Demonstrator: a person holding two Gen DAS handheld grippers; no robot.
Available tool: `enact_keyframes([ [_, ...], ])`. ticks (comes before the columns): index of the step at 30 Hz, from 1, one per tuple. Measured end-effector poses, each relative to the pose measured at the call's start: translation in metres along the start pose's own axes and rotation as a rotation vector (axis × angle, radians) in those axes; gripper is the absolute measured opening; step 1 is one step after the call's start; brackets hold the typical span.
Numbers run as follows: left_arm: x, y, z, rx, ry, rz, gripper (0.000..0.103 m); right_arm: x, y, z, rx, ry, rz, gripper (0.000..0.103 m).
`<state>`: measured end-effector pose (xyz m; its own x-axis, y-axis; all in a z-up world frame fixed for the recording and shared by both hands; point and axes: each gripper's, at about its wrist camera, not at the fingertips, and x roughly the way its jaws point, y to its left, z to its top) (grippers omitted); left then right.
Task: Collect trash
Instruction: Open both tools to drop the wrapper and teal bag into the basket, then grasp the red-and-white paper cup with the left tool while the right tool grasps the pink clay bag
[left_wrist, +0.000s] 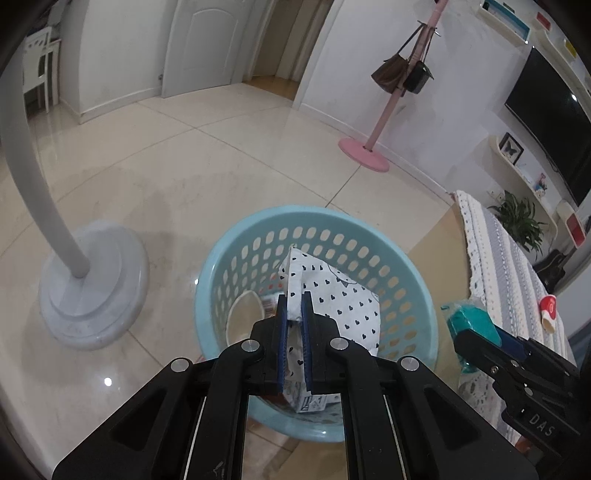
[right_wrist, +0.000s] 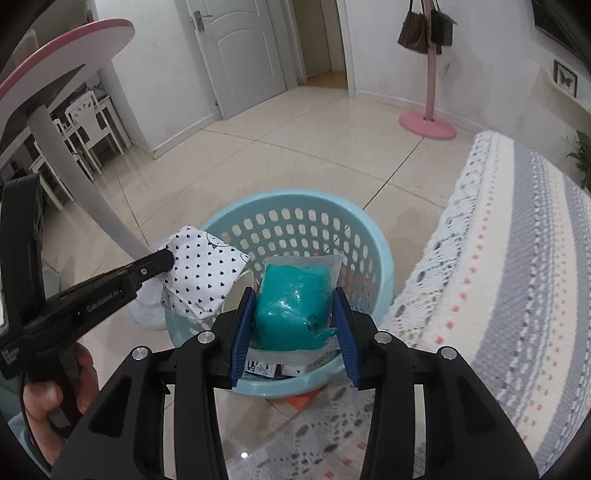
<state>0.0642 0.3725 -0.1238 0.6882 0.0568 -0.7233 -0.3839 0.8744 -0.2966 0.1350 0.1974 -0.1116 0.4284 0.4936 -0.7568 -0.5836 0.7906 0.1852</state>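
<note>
The 2 pieces of trash both hang over the basket (left_wrist: 236, 254): a white bag (left_wrist: 332, 295) printed with small black hearts, and a clear pouch (right_wrist: 295, 299) of teal gel. The left gripper (left_wrist: 294, 299) has its jaws closed on a folded edge of the bag, pinching it thin between the blue pads (left_wrist: 306, 332), so the rest of the bag droops toward the basket's far side. The right gripper (right_wrist: 293, 321) clamps the pouch across its bulging middle, jaws held wide apart by its bulk (the gel looks soft and may squeeze out of shape rather than slip).

Both loads sit above the opening instead of beside it, which I judge is so that a simple release drops them in. The basket already holds some things: a pale round item and printed packaging at the bottom, hard to identify.

The basket stands on the tiled floor (left_wrist: 221, 147), just beside a cloth (right_wrist: 517, 240) with lace trim on 1 side and near a white stand (left_wrist: 92, 291) on the other. A pink rack (left_wrist: 369, 147) with 2 handbags stands well apart by the wall.
</note>
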Motion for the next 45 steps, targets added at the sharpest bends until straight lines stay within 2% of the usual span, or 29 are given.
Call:
enact_keyframes([
  [3, 0.002, 0.001, 0.000, -0.007, 0.002, -0.014, 0.009, 0.004, 0.001, 0.004, 0.015, 0.017, -0.004, 0.048],
  [5, -0.001, 0.001, -0.001, -0.011, -0.002, -0.026, 0.029, 0.003, 0.002, 0.008, 0.016, 0.012, 0.008, 0.049],
  [6, -0.003, 0.001, -0.002, -0.014, -0.009, -0.017, 0.043, 0.000, -0.002, 0.008, 0.013, 0.004, 0.002, 0.050],
  [7, -0.003, 0.000, -0.002, -0.016, -0.016, -0.011, 0.049, -0.005, -0.004, 0.009, 0.010, -0.005, -0.003, 0.050],
  [11, -0.011, -0.002, -0.002, -0.035, -0.023, -0.027, 0.049, -0.018, -0.010, 0.008, 0.022, -0.023, -0.007, 0.051],
  [19, -0.043, -0.031, 0.006, -0.002, -0.076, -0.066, 0.049, -0.055, -0.022, 0.002, 0.028, -0.077, -0.032, 0.051],
  [26, -0.088, -0.081, 0.018, 0.050, -0.157, -0.133, 0.049, -0.128, -0.052, 0.004, 0.070, -0.198, -0.071, 0.051],
  [30, -0.109, -0.117, 0.022, 0.093, -0.190, -0.182, 0.049, -0.176, -0.090, 0.003, 0.126, -0.272, -0.116, 0.051],
  [35, -0.125, -0.173, 0.020, 0.157, -0.210, -0.243, 0.055, -0.227, -0.152, -0.015, 0.225, -0.352, -0.187, 0.051],
  [40, -0.124, -0.235, 0.011, 0.251, -0.208, -0.284, 0.055, -0.261, -0.209, -0.043, 0.308, -0.399, -0.298, 0.051],
  [45, -0.106, -0.296, 0.004, 0.328, -0.181, -0.332, 0.055, -0.278, -0.261, -0.068, 0.345, -0.411, -0.408, 0.051],
])
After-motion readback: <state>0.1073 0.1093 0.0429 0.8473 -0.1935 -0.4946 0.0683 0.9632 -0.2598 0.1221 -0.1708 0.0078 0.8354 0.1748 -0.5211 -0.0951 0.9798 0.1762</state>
